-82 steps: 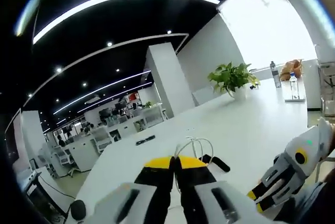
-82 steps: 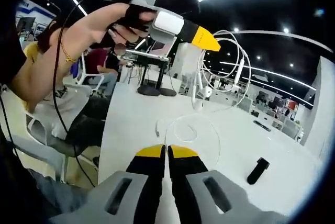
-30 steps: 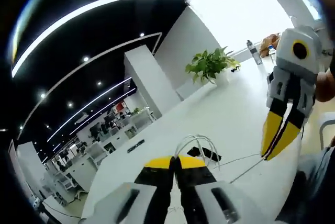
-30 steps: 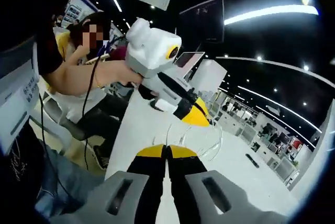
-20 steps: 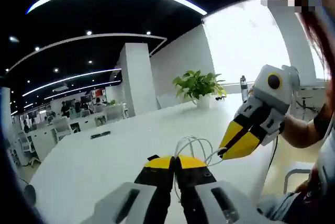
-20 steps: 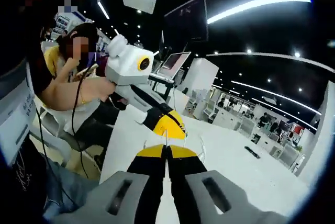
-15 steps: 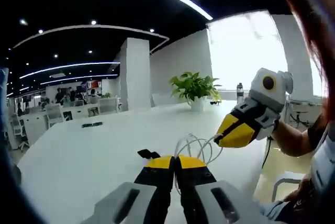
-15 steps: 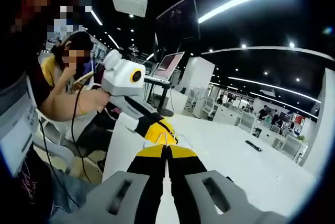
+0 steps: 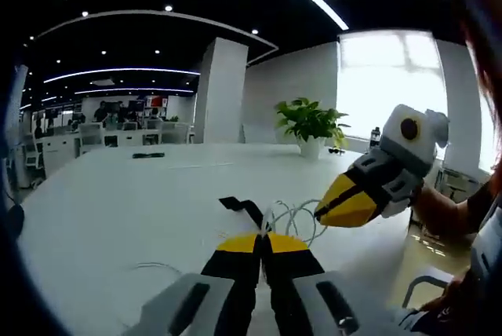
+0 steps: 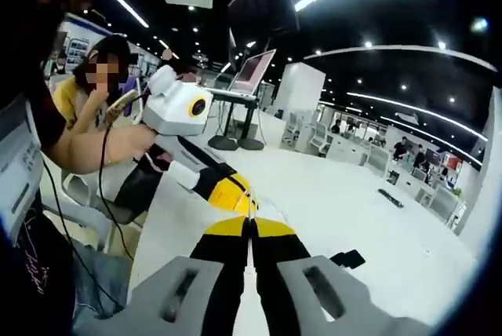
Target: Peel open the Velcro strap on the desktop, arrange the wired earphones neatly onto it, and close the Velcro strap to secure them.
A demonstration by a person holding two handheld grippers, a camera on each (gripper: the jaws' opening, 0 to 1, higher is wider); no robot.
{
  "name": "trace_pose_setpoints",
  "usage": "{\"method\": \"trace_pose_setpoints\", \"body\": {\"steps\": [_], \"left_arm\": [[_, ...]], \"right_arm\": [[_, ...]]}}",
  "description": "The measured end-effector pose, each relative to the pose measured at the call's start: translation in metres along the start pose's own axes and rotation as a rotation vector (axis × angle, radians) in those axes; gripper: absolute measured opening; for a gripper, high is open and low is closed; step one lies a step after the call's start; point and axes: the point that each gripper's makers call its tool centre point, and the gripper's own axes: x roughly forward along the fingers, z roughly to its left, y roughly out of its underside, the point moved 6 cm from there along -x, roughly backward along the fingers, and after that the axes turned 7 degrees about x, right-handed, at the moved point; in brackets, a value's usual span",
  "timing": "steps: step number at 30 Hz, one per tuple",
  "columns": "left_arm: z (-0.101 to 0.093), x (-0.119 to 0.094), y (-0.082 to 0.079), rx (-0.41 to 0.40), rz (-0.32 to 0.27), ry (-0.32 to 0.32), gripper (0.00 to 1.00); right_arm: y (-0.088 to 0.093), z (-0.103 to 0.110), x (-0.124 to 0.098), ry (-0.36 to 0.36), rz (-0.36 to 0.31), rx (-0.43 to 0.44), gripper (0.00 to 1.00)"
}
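The white earphone cable (image 9: 296, 213) is coiled in loops just beyond my left gripper (image 9: 263, 242), which is shut on it above the white table (image 9: 118, 202). My right gripper (image 9: 323, 214) comes in from the right with its yellow tips against the loops. In the right gripper view, my right gripper (image 10: 251, 227) is shut on a thin strand of the cable (image 10: 249, 209), tip to tip with the left gripper (image 10: 243, 199), which a hand holds. The black Velcro strap (image 9: 240, 206) lies on the table behind the coil, and it shows as the black Velcro strap (image 10: 347, 258) at the right.
A potted plant (image 9: 311, 122) and a bottle (image 9: 374, 136) stand at the table's far end. A small black item (image 9: 147, 155) lies far back. A loose cable end (image 9: 149, 267) trails on the table at the lower left. A seated person (image 10: 98, 85) and chairs are at the table's side.
My right gripper has come in from beside the left gripper until both tips meet at the coil. Both views have swung, and the strap now shows left of the coil.
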Motion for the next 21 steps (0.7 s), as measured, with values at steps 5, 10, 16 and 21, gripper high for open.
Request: {"method": "trace_pose_setpoints", "body": {"steps": [5,10,16,21], "left_arm": [[-0.001,-0.003,-0.008,0.034,-0.008,-0.020,0.06],[-0.004,-0.004,-0.009,0.030,-0.013,-0.004,0.06],[-0.004,-0.005,-0.010,0.053,-0.007,-0.024,0.06],[-0.014,-0.002,-0.013,0.066,-0.015,-0.007,0.06]], "right_arm": [[-0.008,0.000,0.003,0.084,-0.028,-0.099,0.05],[-0.007,0.003,0.005,0.132,-0.016,-0.153,0.05],[-0.009,0.003,0.000,0.179,-0.003,-0.221,0.05],[-0.014,0.001,0.000,0.225,-0.014,-0.274,0.10]]}}
